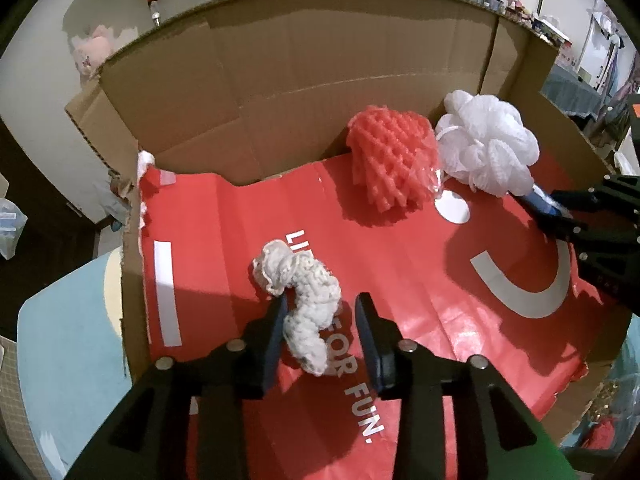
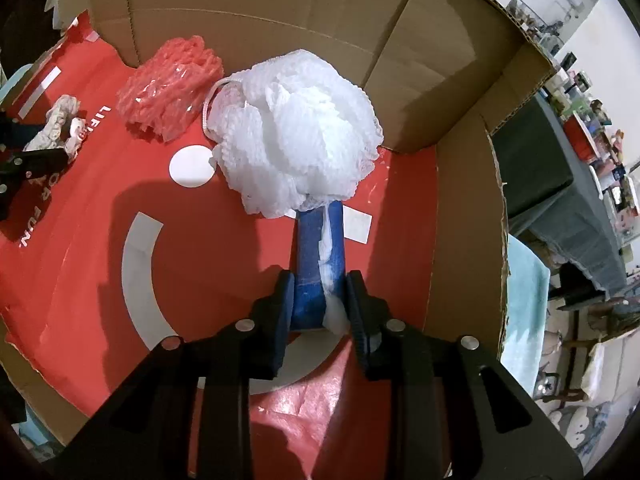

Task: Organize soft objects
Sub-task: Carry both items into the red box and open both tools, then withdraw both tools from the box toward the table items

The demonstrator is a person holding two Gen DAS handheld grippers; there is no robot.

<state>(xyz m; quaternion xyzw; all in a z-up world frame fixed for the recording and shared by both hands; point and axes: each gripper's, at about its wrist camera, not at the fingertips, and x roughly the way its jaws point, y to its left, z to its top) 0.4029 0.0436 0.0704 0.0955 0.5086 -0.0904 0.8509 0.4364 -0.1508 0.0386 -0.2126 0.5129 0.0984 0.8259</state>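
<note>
Inside a cardboard box (image 1: 280, 80) lined with red paper (image 1: 400, 280), the left gripper (image 1: 322, 312) straddles a white crocheted piece (image 1: 304, 304), jaws apart. The right gripper (image 2: 318, 292) clamps a blue handle (image 2: 310, 256) of a white mesh pouf (image 2: 296, 132); a red foam net (image 1: 390, 152) sits at its nine o'clock.

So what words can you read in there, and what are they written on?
"FOR FUN." in white letters on the red sheet lining the box. The white cloth between the left gripper jaws hides the start of that line; only "LI" shows.
The white circle and arc on the sheet are shapes, not letters.
The shelf items behind the box are too small to read.
</note>
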